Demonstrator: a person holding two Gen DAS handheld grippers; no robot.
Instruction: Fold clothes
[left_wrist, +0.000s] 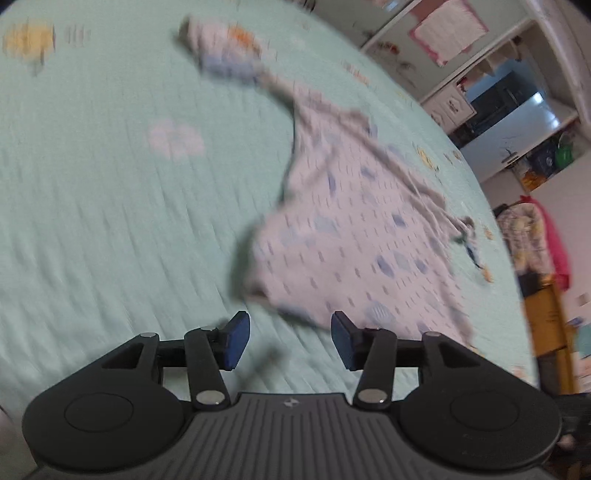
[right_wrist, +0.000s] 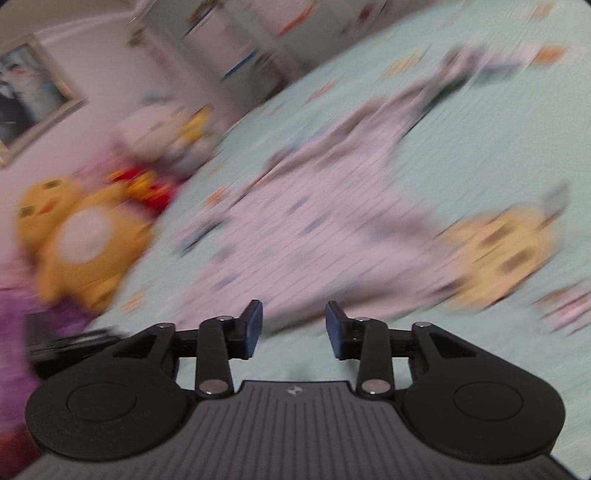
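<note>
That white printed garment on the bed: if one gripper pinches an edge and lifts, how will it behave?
Likely floppy: the garment lies creased and bunched on the green bedspread, so the rest would probably sag and trail. It looks thin, so probably light. Its long sleeve stretches away from the body and would likely drag behind. Blur hides finer detail.

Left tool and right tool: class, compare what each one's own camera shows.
The left tool faces the patterned garment on the green bedspread before a shelved wall; the right tool has a yellow plush toy beside it. The right view is more blurred. Both stand open, nothing between their blue pads.
</note>
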